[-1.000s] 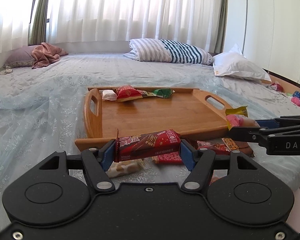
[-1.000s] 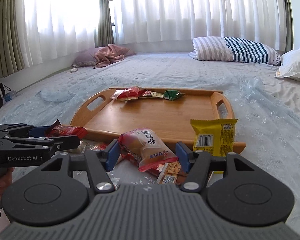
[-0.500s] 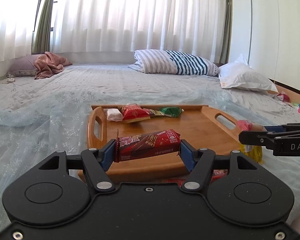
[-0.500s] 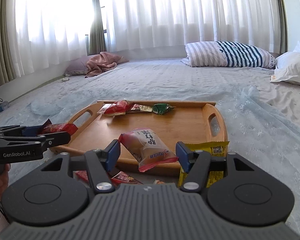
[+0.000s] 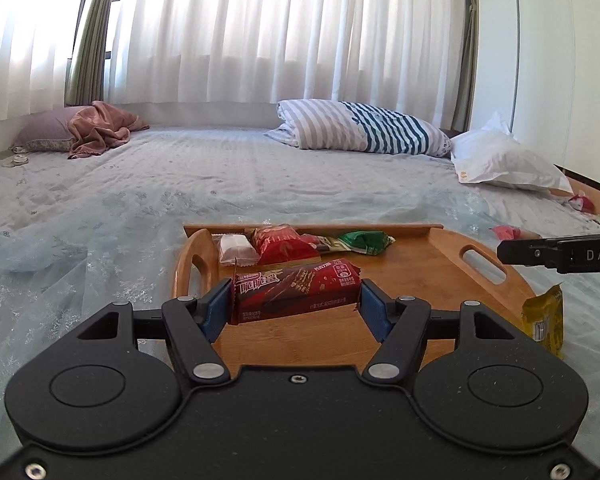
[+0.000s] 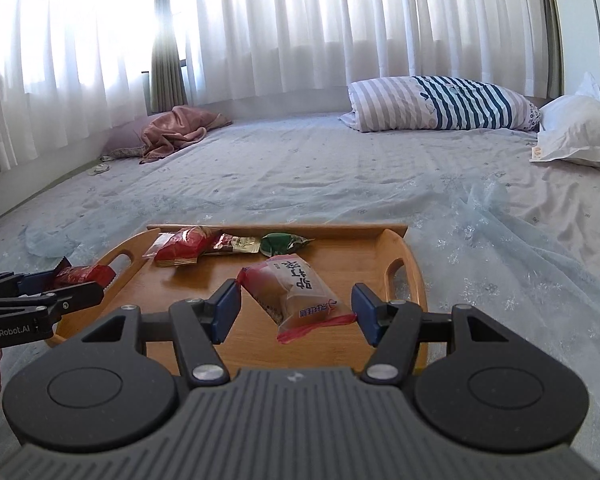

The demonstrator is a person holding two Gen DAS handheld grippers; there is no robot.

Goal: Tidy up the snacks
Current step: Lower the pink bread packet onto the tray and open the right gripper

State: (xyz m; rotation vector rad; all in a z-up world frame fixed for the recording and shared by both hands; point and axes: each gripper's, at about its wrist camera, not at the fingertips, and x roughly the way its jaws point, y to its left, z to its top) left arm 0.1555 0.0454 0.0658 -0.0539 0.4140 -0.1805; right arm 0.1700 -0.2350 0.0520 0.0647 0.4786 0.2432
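My left gripper (image 5: pixel 296 312) is shut on a dark red wafer bar packet (image 5: pixel 296 294), held crosswise just above the near part of the wooden tray (image 5: pixel 420 280). My right gripper (image 6: pixel 296 308) is shut on a clear cake packet with red ends (image 6: pixel 296 292), also over the tray (image 6: pixel 404 276). Along the tray's far rim lie a white packet (image 5: pixel 238 249), a red packet (image 5: pixel 282 242) and a green packet (image 5: pixel 364 241). In the right wrist view the left gripper (image 6: pixel 60 296) shows at the left with its red packet (image 6: pixel 84 274). The right gripper (image 5: pixel 512 254) pokes into the left wrist view.
The tray sits on a pale blue bedspread (image 5: pixel 100 220). A yellow packet (image 5: pixel 544 316) stands on the bed by the tray's right side. A striped pillow (image 5: pixel 360 128), a white pillow (image 5: pixel 500 160) and a pink blanket (image 5: pixel 100 128) lie far back under white curtains.
Both grippers have moved forward with their packets, from the bed in front of the tray to over the tray. The loose snacks on the bed have dropped out of view.
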